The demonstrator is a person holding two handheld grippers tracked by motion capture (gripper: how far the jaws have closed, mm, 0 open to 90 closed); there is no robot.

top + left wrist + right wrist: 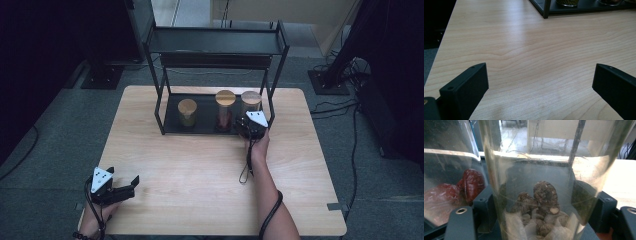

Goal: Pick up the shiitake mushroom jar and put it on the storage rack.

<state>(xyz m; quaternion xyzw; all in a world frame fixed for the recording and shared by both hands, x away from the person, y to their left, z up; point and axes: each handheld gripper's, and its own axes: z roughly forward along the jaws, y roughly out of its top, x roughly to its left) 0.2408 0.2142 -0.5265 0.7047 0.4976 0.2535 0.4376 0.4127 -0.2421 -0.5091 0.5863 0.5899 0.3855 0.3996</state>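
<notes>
the right tool (248,126) is pinching a clear glass jar of dried mushrooms (541,202), rightmost of three on the black rack's bottom tray (172,117) near the counter's (200,170) far edge. it grips the lower wall. glass looks smooth, rigid and breakable, fairly light with so little inside; a firm, level hold low down seems wisest. the left tool (125,187) rests spread at the near left corner.
</notes>
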